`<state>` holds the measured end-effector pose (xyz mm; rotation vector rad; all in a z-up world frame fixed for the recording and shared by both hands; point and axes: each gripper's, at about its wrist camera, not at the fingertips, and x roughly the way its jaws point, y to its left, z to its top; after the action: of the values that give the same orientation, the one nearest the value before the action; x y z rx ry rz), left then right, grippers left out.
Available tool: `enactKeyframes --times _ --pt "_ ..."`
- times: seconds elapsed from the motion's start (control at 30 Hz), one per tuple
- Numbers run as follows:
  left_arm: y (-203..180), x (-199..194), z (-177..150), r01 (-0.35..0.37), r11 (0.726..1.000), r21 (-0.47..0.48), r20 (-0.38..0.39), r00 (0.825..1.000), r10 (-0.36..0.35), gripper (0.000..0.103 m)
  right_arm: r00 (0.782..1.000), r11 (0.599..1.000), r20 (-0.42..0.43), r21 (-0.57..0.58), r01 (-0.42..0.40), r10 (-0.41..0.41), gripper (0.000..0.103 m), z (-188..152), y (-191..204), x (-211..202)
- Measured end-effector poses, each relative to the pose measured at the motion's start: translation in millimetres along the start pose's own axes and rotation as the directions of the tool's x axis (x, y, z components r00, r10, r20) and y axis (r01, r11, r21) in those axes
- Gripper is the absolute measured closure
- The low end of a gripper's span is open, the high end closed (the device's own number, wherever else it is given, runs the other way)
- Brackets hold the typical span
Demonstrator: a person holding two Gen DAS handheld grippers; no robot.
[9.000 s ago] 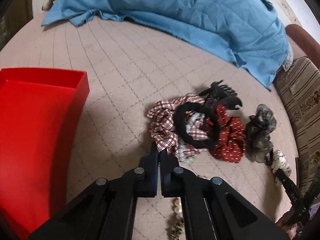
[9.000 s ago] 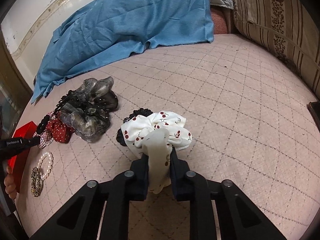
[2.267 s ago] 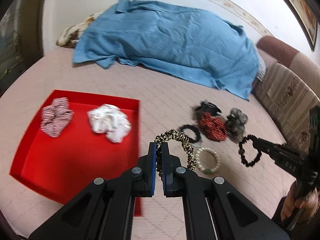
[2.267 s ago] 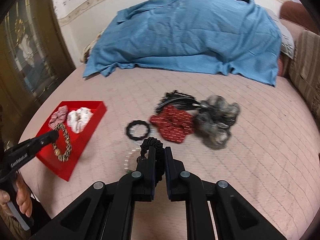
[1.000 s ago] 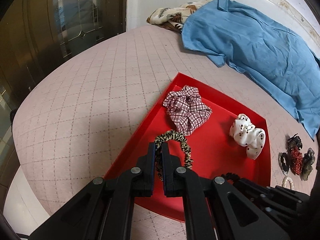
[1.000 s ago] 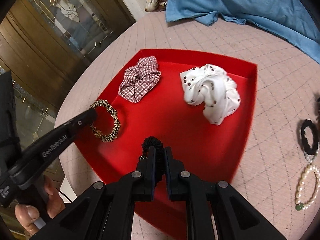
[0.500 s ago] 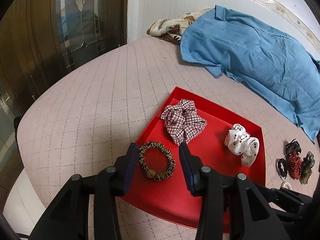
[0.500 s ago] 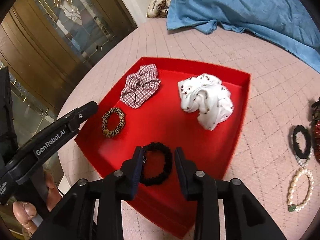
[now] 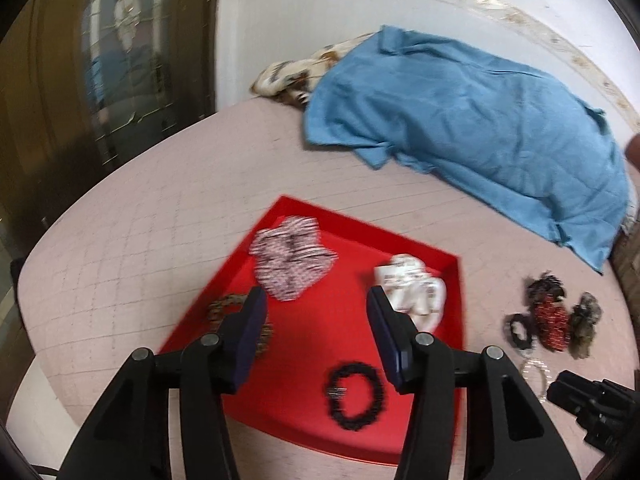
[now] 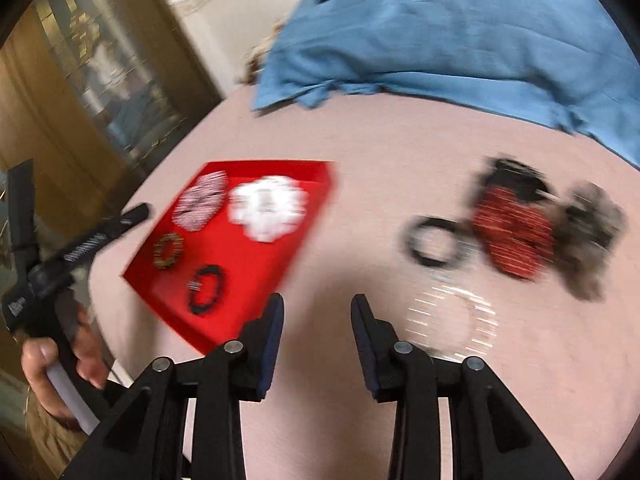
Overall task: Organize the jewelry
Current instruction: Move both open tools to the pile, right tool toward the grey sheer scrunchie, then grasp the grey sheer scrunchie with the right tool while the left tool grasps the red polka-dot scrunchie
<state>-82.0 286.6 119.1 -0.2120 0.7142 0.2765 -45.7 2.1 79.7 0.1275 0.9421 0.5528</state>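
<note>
Left gripper (image 9: pixel 316 312): jaws spread wide, grasping nothing, poised above the red tray (image 9: pixel 400 240). Right gripper (image 10: pixel 317 318): jaws likewise parted and empty, over bare pink quilted bed cover (image 10: pixel 360 140) just right of the tray's near corner.

Contents of the tray, as seen in the left wrist view: a red-and-white plaid scrunchie (image 9: pixel 292 258) at the far left; a white spotted scrunchie (image 9: pixel 412 288) at the far right, near the wall; a leopard-print hair tie (image 9: pixel 224 306) at the near left, partly hidden behind the left finger; a black beaded hair tie (image 9: pixel 354 394) at the near middle. None of the four touches another.

Outside the tray, to its right on the cover: a black ring hair tie (image 10: pixel 434 242), a dark red dotted scrunchie (image 10: pixel 514 236) touching it, a black claw clip (image 10: pixel 516 178) at the scrunchie's far edge, a grey sheer scrunchie (image 10: pixel 588 236) further right, and a pearl bracelet (image 10: pixel 452 324) nearest the right gripper. Motion blur obscures finer detail of this group.

A blue cloth (image 9: pixel 472 128) lies across the far side of the bed.
</note>
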Motion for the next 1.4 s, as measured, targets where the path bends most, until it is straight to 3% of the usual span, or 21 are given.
enactKeyframes --times 0.17,0.27,0.47,0.63,0.9,1.07,1.17,1.33,1.37,1.4 --pt "-40.7 -11.3 -6.4 0.089 0.992 0.093 0.018 0.996 -0.091 0.052 0.991 0.986 0.019 0.11 0.129 -0.132 0.062 -22.6 -79.8 -36.5" --pt "-69.2 -12.4 -10.9 0.132 0.978 0.162 -0.012 0.991 -0.132 0.052 0.983 0.967 0.032 0.187 0.171 -0.18 0.061 -31.8 -121.0 -52.9" --pt "-130.1 -6.1 -21.8 0.206 0.939 0.275 -0.092 0.978 -0.188 0.052 0.976 0.943 0.07 0.28 0.178 -0.205 0.055 -31.1 -168.6 -65.4" --pt "-169.4 25.9 -26.9 0.249 0.923 0.292 -0.19 0.961 -0.199 0.052 0.976 0.943 0.096 0.292 0.161 -0.196 0.046 -20.9 -180.9 -60.4" --pt "-227.5 71.5 -29.6 0.346 0.896 0.278 -0.308 0.916 -0.258 0.052 0.978 0.954 0.115 0.266 0.14 -0.176 0.045 1.4 -194.4 -40.2" --pt "-252.8 104.5 -29.9 0.367 0.901 0.23 -0.367 0.89 -0.269 0.052 0.981 0.963 0.12 0.244 0.117 -0.15 0.036 12.4 -194.1 -24.7" --pt "-266.5 122.3 -30.5 0.384 0.901 0.204 -0.401 0.872 -0.281 0.052 0.982 0.963 0.11 0.239 0.123 -0.152 0.036 16.9 -196.3 -12.9" --pt "-283.1 133.8 -33.7 0.389 0.897 0.21 -0.416 0.866 -0.278 0.053 0.981 0.963 0.094 0.225 0.147 -0.172 0.036 20.8 -199.4 2.2" --pt "-286.9 134.8 -34.7 0.392 0.895 0.213 -0.42 0.864 -0.278 0.062 0.98 0.963 0.09 0.224 0.151 -0.175 0.04 21.2 -200.3 4.3" --pt "-289.4 135.5 -35.6 0.395 0.893 0.215 -0.426 0.861 -0.278 0.077 0.979 0.961 0.087 0.224 0.16 -0.183 0.045 21.2 -201.1 6.1"
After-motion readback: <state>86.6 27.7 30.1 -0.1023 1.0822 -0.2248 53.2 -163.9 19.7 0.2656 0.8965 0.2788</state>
